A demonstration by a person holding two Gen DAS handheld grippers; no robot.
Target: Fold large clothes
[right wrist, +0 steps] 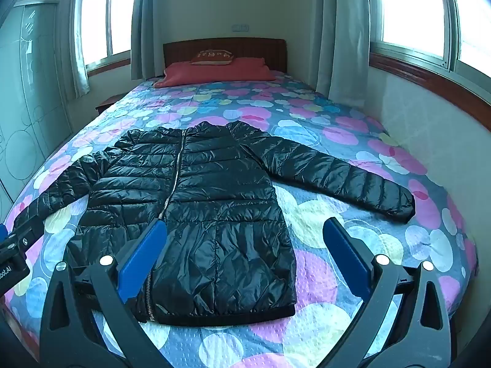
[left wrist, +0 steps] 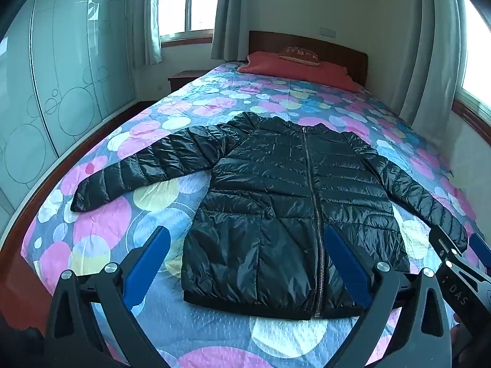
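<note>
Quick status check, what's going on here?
Left gripper and right gripper open, holding nothing. Black jacket flat on bed, zipped, sleeves spread. Nothing in the way.

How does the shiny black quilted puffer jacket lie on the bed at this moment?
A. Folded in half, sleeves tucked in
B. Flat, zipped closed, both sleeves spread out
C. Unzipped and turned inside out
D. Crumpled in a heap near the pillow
B: the shiny black quilted puffer jacket lies flat with its silver zipper closed and one sleeve out to each side.
</note>
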